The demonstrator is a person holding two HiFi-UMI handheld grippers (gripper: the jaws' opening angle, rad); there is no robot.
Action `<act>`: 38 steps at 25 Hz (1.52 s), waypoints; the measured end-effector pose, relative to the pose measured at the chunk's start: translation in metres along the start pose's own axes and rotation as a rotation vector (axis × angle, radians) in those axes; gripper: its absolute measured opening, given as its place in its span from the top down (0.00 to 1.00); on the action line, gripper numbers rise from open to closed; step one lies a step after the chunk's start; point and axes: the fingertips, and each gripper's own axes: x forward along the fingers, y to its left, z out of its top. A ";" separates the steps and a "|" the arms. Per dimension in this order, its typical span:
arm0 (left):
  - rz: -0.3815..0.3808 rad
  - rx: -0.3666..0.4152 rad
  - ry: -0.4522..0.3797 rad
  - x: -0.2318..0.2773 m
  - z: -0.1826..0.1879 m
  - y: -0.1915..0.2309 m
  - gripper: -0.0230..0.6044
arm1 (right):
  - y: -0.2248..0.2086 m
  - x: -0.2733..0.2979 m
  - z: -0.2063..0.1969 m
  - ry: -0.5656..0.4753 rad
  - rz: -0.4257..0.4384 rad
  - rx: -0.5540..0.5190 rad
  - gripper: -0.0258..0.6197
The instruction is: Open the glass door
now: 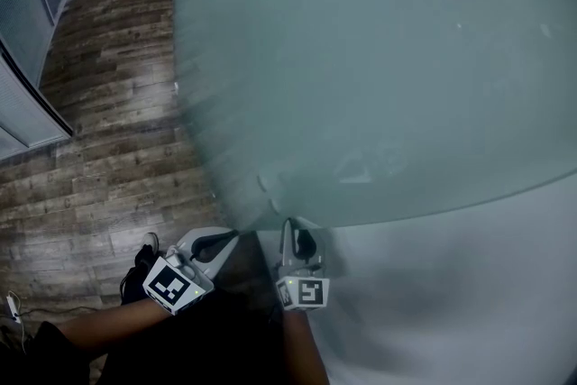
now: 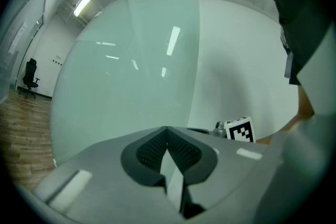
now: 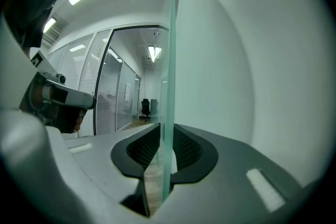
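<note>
The frosted glass door (image 1: 379, 68) fills most of the head view, and its free edge comes down to my two grippers. My right gripper (image 3: 167, 147) is shut on that edge (image 3: 169, 60), with the pane standing upright between its dark pads. In the head view it (image 1: 290, 225) sits just right of the left one. My left gripper (image 2: 167, 139) is shut with nothing between its pads and points at the door's frosted face (image 2: 126, 71). It (image 1: 225, 237) hangs close to the edge, and contact cannot be told. The right gripper's marker cube (image 2: 239, 129) shows in the left gripper view.
Dark wood floor (image 1: 108, 104) runs to the left of the door. A glass partition (image 1: 27, 32) lines the far left. A white wall (image 1: 469, 284) stands right of the door. An office chair (image 2: 30, 76) stands far down the room. A shoe (image 1: 144, 252) is beside the left gripper.
</note>
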 end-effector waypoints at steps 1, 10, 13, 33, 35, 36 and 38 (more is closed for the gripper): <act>-0.001 0.002 0.001 0.002 0.001 -0.001 0.96 | 0.001 0.000 0.001 -0.002 0.007 -0.002 0.85; -0.009 0.003 0.015 0.012 0.002 -0.008 0.96 | -0.002 0.004 0.001 0.000 0.017 0.020 0.85; -0.013 0.006 0.019 0.013 -0.001 -0.006 0.96 | -0.003 0.010 -0.004 0.001 0.019 0.042 0.83; 0.051 0.056 -0.026 -0.007 -0.002 -0.002 0.96 | -0.010 -0.016 -0.010 0.002 0.036 0.105 0.83; 0.058 0.053 -0.029 -0.019 -0.001 0.000 0.96 | -0.007 -0.027 -0.004 -0.008 0.003 0.081 0.84; 0.062 0.048 -0.032 -0.025 0.000 0.003 0.96 | -0.004 -0.032 0.000 -0.012 -0.014 0.046 0.84; 0.078 0.034 -0.051 -0.038 0.004 0.010 0.96 | 0.005 -0.040 0.008 -0.020 -0.045 -0.004 0.89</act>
